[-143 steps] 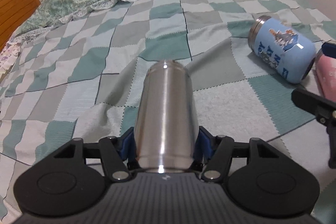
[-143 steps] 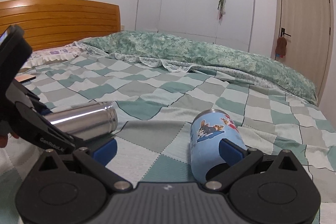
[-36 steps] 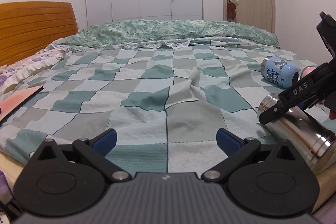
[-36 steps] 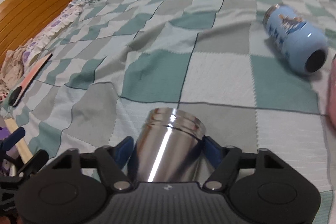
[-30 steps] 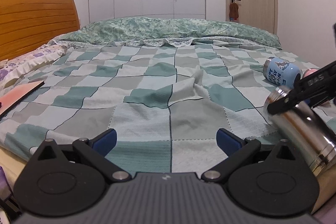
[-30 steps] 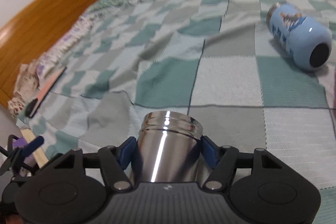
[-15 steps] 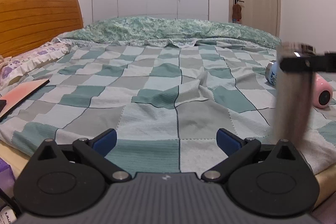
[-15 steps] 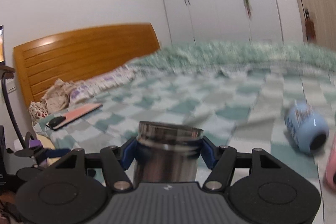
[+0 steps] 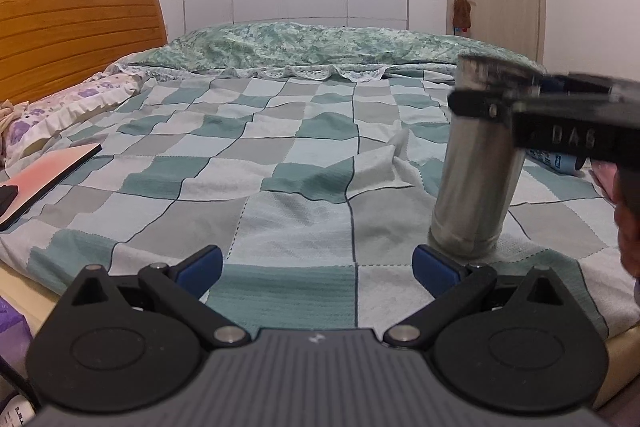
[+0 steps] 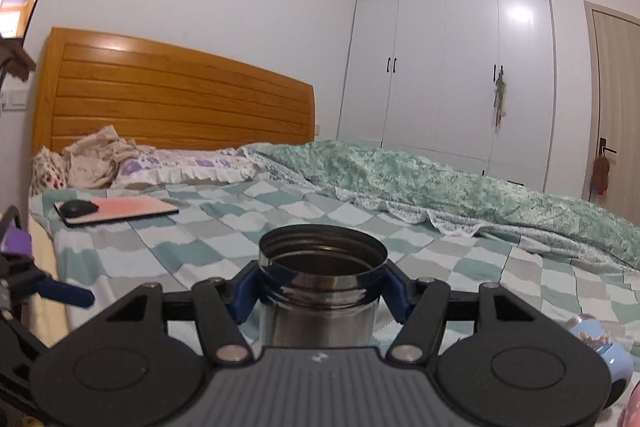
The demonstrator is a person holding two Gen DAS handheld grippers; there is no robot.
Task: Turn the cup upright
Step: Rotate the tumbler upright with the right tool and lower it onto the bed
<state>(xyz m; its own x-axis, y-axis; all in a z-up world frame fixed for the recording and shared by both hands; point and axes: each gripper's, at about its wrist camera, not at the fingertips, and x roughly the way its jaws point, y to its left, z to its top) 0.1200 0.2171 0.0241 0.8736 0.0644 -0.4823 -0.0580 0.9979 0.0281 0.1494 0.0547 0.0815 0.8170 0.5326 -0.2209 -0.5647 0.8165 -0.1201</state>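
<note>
Step in hand: setting down, judged from the pictures; steel cup mouth-up, near vertical with a slight lean, base on or just at the checked bed cover, contact not sure through blur.
Right claw: clamped on the steel cup just under its rim, blue pads pressed at 9 and 3 o'clock of the open mouth.
Left claw: spread wide, nothing between its pads, idle near the bed's edge with the cup at about 2 o'clock beyond it.
Cup location: at the near side of the bed, right part of the left wrist view; dark hollow interior seen from the right wrist view.
Other cups: blue cartoon-print cup lying on its side at 4 o'clock of the right claw; a pink one barely glimpsed at the frame edge.
Also on bed: pink pad with a black mouse, far at 10 o'clock.
Next move, as a judgement: level out the lean, press the base flat into the soft cover, then release slowly and back straight off without nudging the rim.
Risk: soft, wrinkled cover; tall narrow cup likely to topple if released tilted.
</note>
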